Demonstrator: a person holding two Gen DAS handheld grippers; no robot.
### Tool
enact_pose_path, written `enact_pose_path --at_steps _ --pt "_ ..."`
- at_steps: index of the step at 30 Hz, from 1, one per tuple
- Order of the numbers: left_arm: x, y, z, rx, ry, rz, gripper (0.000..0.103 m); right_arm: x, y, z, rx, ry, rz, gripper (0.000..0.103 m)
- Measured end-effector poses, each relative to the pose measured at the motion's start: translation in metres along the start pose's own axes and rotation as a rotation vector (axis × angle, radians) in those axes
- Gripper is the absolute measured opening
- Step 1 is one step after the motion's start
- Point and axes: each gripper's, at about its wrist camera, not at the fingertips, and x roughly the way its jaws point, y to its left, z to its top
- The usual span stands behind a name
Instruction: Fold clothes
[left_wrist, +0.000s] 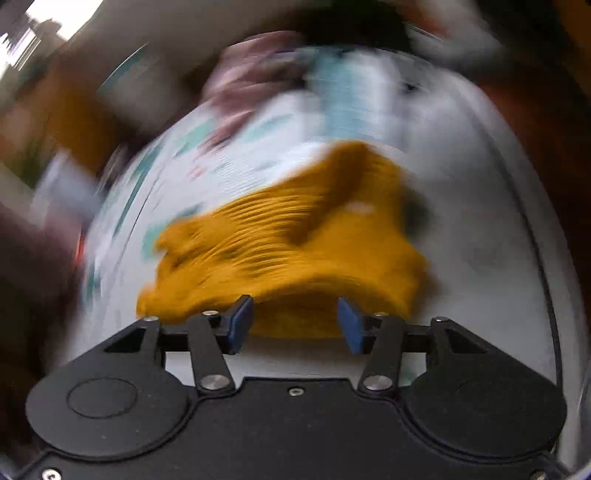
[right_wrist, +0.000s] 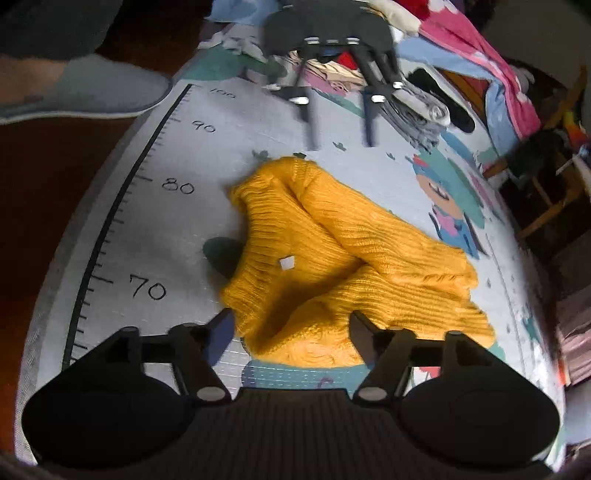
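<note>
On the printed mat (right_wrist: 177, 229), the yellow sweater (right_wrist: 332, 254) lies bunched, one sleeve crossed over its body. Right claw (right_wrist: 291, 332): jaws spread, the sweater's near edge between them, pads not pressing it. Left claw (left_wrist: 295, 323): jaws spread, pads clear of the sweater's hem beyond them; this view is blurred. From the right wrist, the left claw appears across the mat, beside folded grey cloth (right_wrist: 417, 110).

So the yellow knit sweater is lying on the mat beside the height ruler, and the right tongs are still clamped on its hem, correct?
Not quite. The right wrist view shows the right tongs open, pads clear of the yellow knit sweater. It does lie on the mat beside the height ruler.
</note>
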Motion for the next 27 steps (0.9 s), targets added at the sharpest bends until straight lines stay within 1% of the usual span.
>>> enact_pose_path --at_steps 2,3,6,7,9,12,14,16,18,19,20,21,22,27 --pt "0.002 -0.024 0.0 0.179 -0.021 -0.016 0.054 0.002 0.004 0.001 -0.021 0.011 -0.009 0.072" --pt "0.005 -0.029 -0.001 0.234 -0.033 -0.018 0.054 0.003 0.004 0.001 -0.027 0.015 -0.012 0.072" --pt "0.015 -0.035 -0.007 0.358 -0.045 -0.016 0.056 0.011 0.003 0.002 -0.046 0.02 -0.024 0.073" --pt "0.017 -0.035 -0.008 0.386 -0.046 -0.013 0.057 0.015 0.003 0.002 -0.058 0.019 -0.022 0.073" --pt "0.018 -0.032 -0.008 0.391 -0.052 -0.015 0.063 0.021 0.006 0.003 -0.089 0.019 -0.014 0.074" --pt "0.017 -0.032 -0.006 0.416 -0.062 -0.018 0.065 0.026 0.01 0.003 -0.109 0.019 0.008 0.077" --pt "0.02 -0.029 -0.005 0.442 -0.064 -0.043 0.066 0.029 0.01 0.002 -0.11 0.018 0.023 0.077" --pt "0.023 -0.022 -0.003 0.458 -0.056 -0.09 0.067 0.032 0.008 0.002 -0.115 0.023 0.037 0.077" --pt "0.029 -0.016 0.0 0.441 -0.031 -0.159 0.067 0.035 0.006 0.001 -0.106 0.033 0.042 0.077" --pt "0.033 -0.012 0.0 0.398 -0.012 -0.199 0.068 0.036 0.005 0.0 -0.096 0.037 0.045 0.077" --pt "0.036 -0.009 0.001 0.336 0.002 -0.239 0.072 0.036 0.003 0.0 -0.08 0.043 0.05 0.077" --pt "0.039 -0.007 0.0 0.278 0.003 -0.258 0.074 0.037 0.001 -0.001 -0.065 0.049 0.055 0.077" --pt "0.041 -0.006 -0.002 0.235 0.001 -0.262 0.077 0.037 0.0 -0.002 -0.05 0.053 0.058 0.077" --pt "0.048 0.006 -0.008 0.092 0.005 -0.28 0.08 0.039 -0.001 -0.004 -0.029 0.049 0.066 0.077"
